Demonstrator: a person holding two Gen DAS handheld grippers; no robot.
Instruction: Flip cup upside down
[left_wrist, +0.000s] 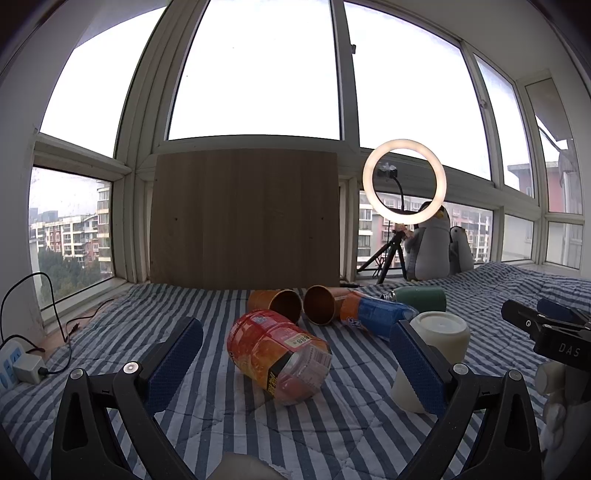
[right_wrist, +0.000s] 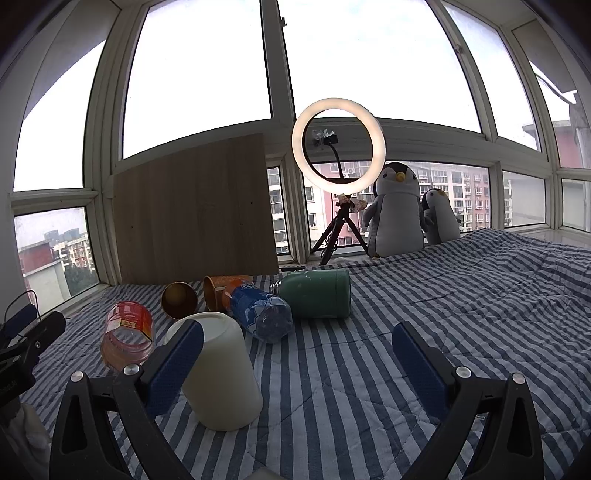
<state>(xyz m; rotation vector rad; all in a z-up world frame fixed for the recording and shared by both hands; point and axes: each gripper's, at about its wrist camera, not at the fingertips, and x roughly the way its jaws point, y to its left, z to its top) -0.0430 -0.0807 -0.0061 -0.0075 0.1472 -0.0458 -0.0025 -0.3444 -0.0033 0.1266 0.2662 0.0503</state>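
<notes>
A cream cup (right_wrist: 221, 373) stands upside down, base up, on the striped blanket; it also shows in the left wrist view (left_wrist: 436, 354). My right gripper (right_wrist: 297, 363) is open and empty, its left finger (right_wrist: 173, 369) beside the cup's left side, not gripping it. My left gripper (left_wrist: 295, 365) is open and empty, with a lying red-labelled clear jar (left_wrist: 280, 354) between its fingers further off. The right gripper shows at the right edge of the left wrist view (left_wrist: 546, 332).
Two brown paper cups (left_wrist: 295, 304), a blue-labelled bottle (left_wrist: 376, 314) and a green flask (right_wrist: 317, 293) lie behind. A wooden board (left_wrist: 243, 218), ring light on tripod (right_wrist: 338, 144) and penguin toys (right_wrist: 399, 206) stand by the windows. A power strip (left_wrist: 11, 365) lies left.
</notes>
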